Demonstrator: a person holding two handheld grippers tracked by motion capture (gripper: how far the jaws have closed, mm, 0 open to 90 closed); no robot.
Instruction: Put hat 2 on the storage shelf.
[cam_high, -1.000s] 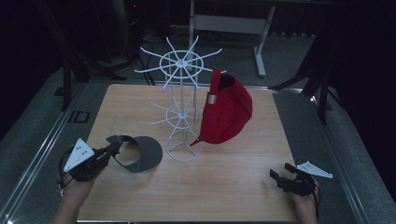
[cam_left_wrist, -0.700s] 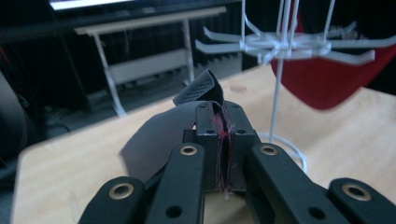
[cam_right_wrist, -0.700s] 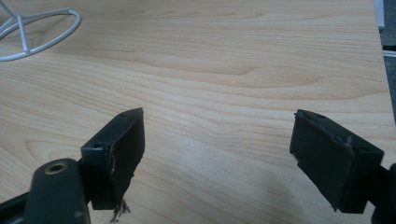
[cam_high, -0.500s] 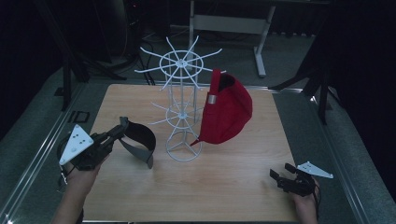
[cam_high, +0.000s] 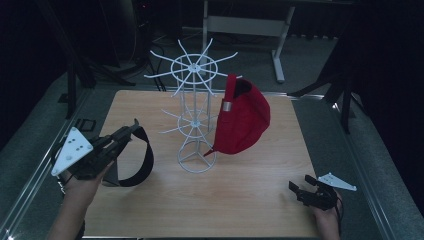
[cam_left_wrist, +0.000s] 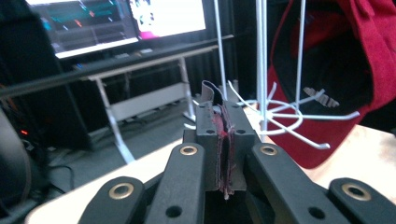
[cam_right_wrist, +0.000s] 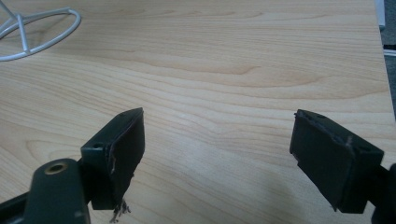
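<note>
Lit monitors (cam_left_wrist: 116, 21) beyond the wooden table (cam_high: 250, 200).

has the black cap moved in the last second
Yes. The black cap, gripped by the left gripper, has lifted off the table and tipped upright, still left of the white wire rack.

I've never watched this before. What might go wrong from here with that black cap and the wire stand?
The left gripper pinches the black cap only by a thin edge of fabric, so it might slip out. The white wire rack looks light and already carries a red cap on one side; bumping a prong might tip it. The right gripper rests open on the table, not steadying the rack.
</note>
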